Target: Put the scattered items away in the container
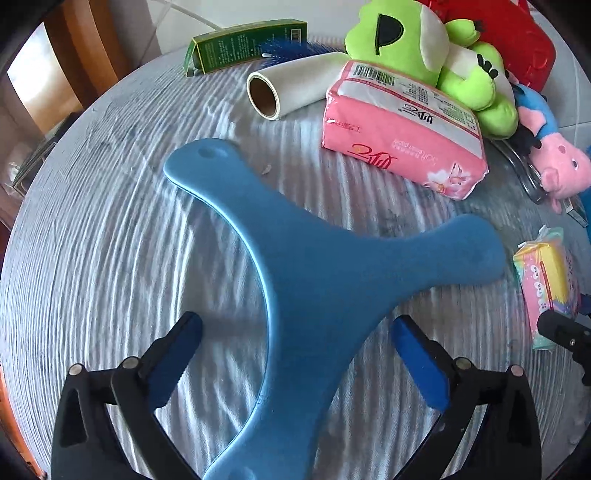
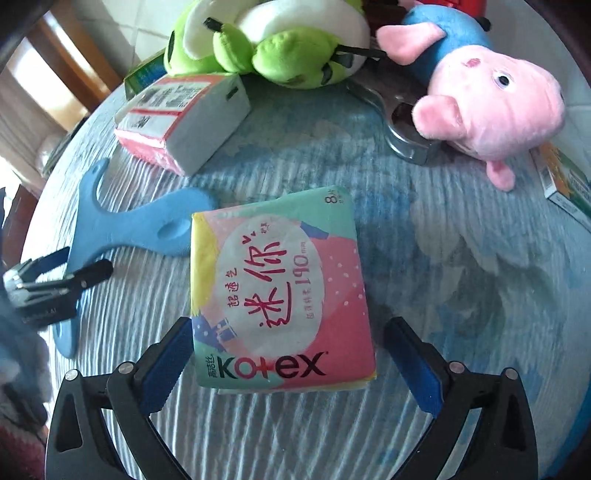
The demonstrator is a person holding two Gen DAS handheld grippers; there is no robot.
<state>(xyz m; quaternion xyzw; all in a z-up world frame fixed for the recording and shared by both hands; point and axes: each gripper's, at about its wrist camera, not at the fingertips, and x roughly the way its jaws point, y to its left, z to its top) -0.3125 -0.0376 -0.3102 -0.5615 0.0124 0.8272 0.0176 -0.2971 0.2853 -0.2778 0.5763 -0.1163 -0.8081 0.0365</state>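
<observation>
1. Blue foam dominates the left wrist view: a flat, three-armed blue foam piece (image 1: 314, 280) lies on the bench (image 1: 92, 240), which is covered in a pale blue-grey ribbed cloth. One arm of the piece runs down between the jaws of the left gripper (image 1: 295, 332). The jaws stand wide open, one on each side of it, and neither pad touches it.
2. Farther back in the same view lies a pink tissue pack (image 1: 402, 136), with a white roll on a brown cardboard core (image 1: 291, 85) just to its left and a green box (image 1: 247, 44) behind the roll.
3. A green frog plush (image 1: 436, 51) leans over the back of the tissue pack; a red bag (image 1: 517, 33) sits behind the frog, and a pink pig plush in blue clothes (image 1: 550, 151) lies at the right.
4. At the right edge a small colourful pad packet (image 1: 550, 284) lies on the cloth, with the black tip of the other gripper just beside it.
5. Right wrist view: the pad packet (image 2: 280, 291) — pink, mint and yellow, printed "Kotex" — lies flat on the bench (image 2: 461, 295) between the wide-open jaws of the right gripper (image 2: 288, 336). The left pad is at the packet's edge, the right pad clear of it; nothing is gripped.
6. To the left lies the blue foam piece (image 2: 122, 225), with the left gripper (image 2: 59, 288) over its near end.
7. Behind are the tissue pack (image 2: 184, 122), the frog plush (image 2: 273, 44) and the pig plush (image 2: 487, 103) — no container can be made out in this view.
</observation>
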